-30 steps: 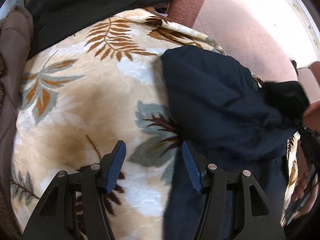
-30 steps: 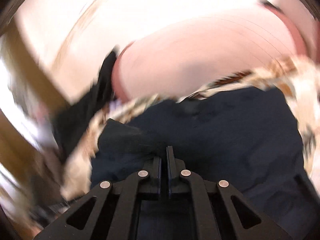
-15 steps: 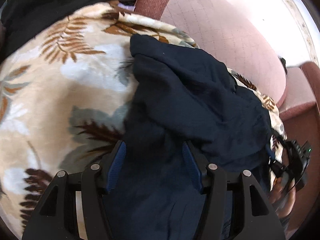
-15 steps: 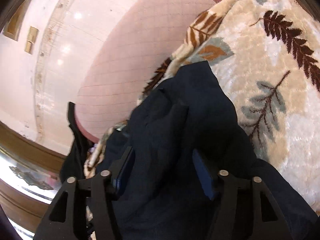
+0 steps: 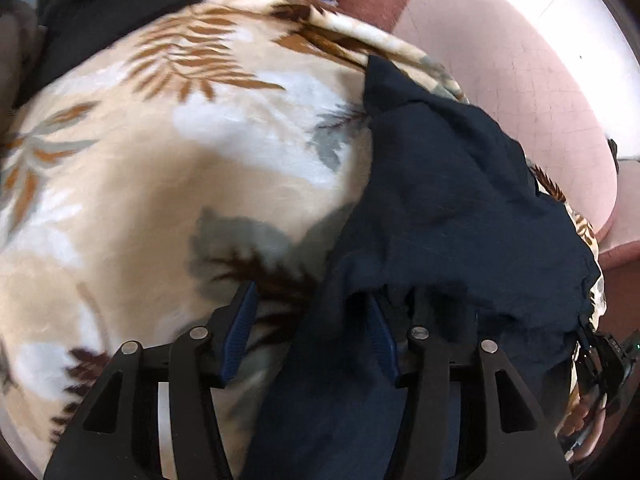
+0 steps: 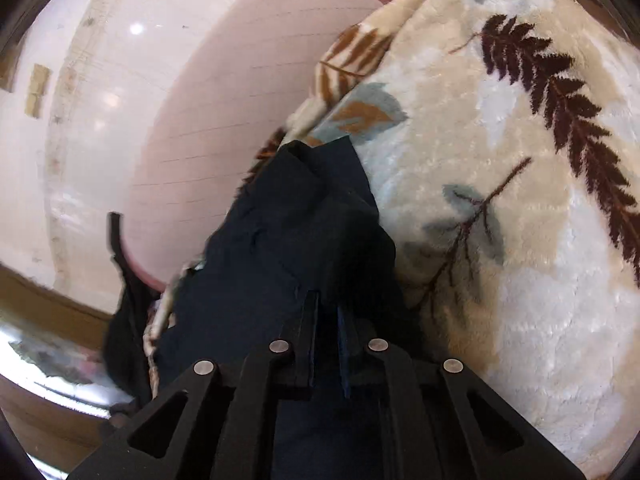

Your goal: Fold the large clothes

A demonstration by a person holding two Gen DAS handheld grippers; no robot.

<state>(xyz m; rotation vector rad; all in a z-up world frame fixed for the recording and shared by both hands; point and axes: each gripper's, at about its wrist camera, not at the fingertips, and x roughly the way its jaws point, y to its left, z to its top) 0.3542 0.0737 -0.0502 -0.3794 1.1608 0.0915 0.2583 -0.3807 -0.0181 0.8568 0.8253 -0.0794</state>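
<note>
Right claw (image 6: 328,320): pinching navy garment (image 6: 288,232), which runs lengthwise toward upper frame over leaf-print blanket (image 6: 520,200). Left claw (image 5: 308,320): spread, garment edge between fingers.

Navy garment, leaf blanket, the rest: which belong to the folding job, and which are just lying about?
Job:
navy garment
left gripper, open over the garment's edge
right gripper, shut on the garment

Lying about:
leaf-print blanket, under the garment
black cloth behind the blanket
pink sofa cushion
</note>
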